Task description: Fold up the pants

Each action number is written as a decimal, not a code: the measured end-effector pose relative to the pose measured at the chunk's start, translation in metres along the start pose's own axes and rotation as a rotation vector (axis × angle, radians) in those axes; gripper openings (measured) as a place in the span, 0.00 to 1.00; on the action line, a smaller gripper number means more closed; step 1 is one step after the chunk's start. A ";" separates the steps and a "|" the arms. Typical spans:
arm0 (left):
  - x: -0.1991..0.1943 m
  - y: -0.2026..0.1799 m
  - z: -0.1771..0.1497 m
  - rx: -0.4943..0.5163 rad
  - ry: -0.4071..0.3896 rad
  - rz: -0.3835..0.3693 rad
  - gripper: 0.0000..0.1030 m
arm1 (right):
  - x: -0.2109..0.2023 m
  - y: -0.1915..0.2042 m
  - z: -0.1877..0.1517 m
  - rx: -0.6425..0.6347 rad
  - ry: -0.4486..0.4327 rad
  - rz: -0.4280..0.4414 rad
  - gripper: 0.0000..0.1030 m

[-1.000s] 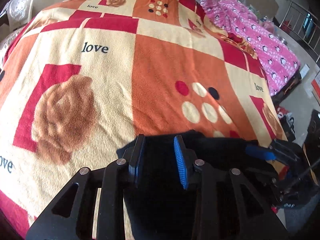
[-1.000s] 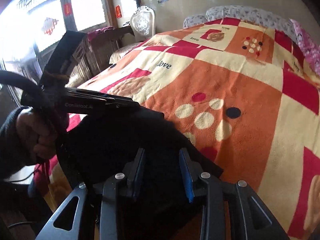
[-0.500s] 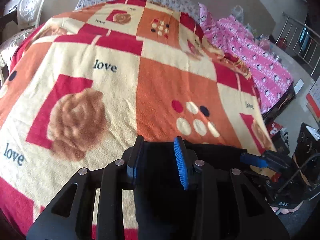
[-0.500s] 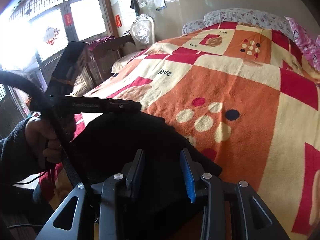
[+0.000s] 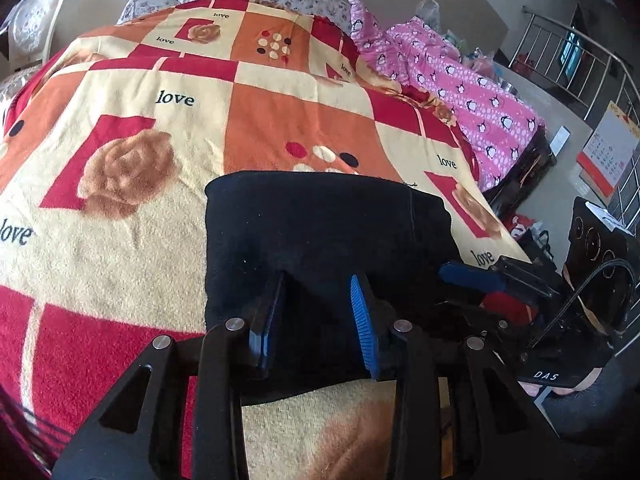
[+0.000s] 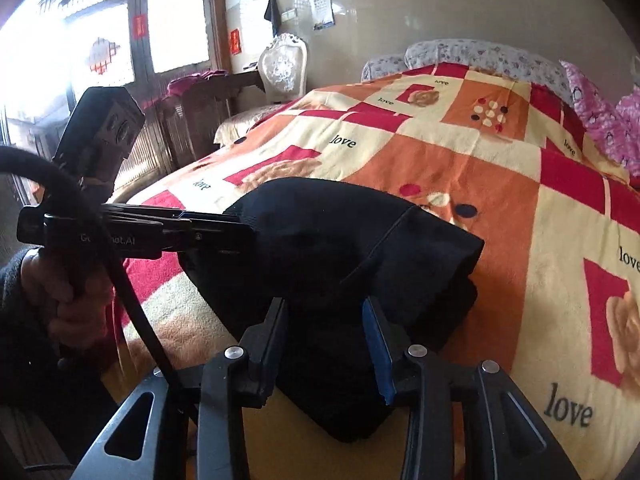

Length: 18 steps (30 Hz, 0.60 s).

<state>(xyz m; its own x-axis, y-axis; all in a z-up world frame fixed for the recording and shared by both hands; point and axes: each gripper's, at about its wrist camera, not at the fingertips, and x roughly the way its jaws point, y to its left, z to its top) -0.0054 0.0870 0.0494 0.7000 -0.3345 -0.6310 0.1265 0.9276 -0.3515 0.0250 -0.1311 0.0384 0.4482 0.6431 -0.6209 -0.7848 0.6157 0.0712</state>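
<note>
The black pants point(image 5: 320, 224) lie folded in a thick rectangular bundle near the front edge of the bed; they also show in the right wrist view point(image 6: 352, 240). My left gripper point(image 5: 316, 308) is open with its blue-padded fingers astride the near edge of the bundle. My right gripper point(image 6: 326, 332) is open too, its fingers astride the bundle's near right corner. The left gripper shows side-on in the right wrist view point(image 6: 224, 226), touching the bundle's left side. The right gripper's blue finger shows in the left wrist view point(image 5: 468, 276) at the bundle's right edge.
The bed is covered by a patchwork "love" blanket point(image 5: 280, 120) in orange, cream and red. A pink penguin quilt point(image 5: 460, 92) lies along its far right side. A white chair point(image 6: 282, 68) and wooden furniture point(image 6: 188, 120) stand left of the bed. A metal railing point(image 5: 580, 64) is at the right.
Both grippers have drawn back towards the bed's front edge and their fingers have opened wider. The pants now lie as a folded bundle on the blanket.
</note>
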 end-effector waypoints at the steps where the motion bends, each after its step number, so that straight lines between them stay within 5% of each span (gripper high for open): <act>1: -0.003 0.001 0.000 -0.005 -0.006 -0.012 0.32 | -0.001 -0.002 0.001 0.016 0.000 0.009 0.36; 5: -0.029 0.025 0.004 -0.100 -0.089 -0.070 0.35 | -0.022 -0.015 0.004 0.161 -0.041 0.055 0.36; 6: -0.032 0.036 0.006 -0.144 -0.107 -0.079 0.43 | -0.030 -0.019 0.003 0.199 -0.069 0.054 0.37; 7: -0.032 0.047 0.008 -0.196 -0.108 -0.087 0.66 | -0.038 -0.027 0.000 0.251 -0.101 0.051 0.44; 8: -0.030 0.060 0.009 -0.270 -0.106 -0.099 0.74 | -0.043 -0.034 -0.002 0.307 -0.119 0.047 0.55; 10: -0.020 0.083 0.010 -0.416 -0.071 -0.166 0.74 | -0.047 -0.057 -0.014 0.479 -0.144 0.061 0.64; 13: 0.008 0.102 0.012 -0.579 0.030 -0.305 0.74 | -0.036 -0.087 -0.027 0.697 -0.119 0.091 0.64; 16: 0.018 0.096 0.021 -0.554 0.069 -0.289 0.73 | -0.014 -0.104 -0.034 0.849 -0.064 0.217 0.62; 18: 0.024 0.088 0.026 -0.524 0.097 -0.295 0.73 | -0.007 -0.101 -0.027 0.805 -0.051 0.211 0.61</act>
<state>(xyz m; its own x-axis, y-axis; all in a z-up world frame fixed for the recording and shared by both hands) 0.0413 0.1648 0.0211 0.6179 -0.6015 -0.5064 -0.0744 0.5964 -0.7992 0.0890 -0.2099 0.0143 0.3603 0.7895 -0.4969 -0.3173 0.6046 0.7306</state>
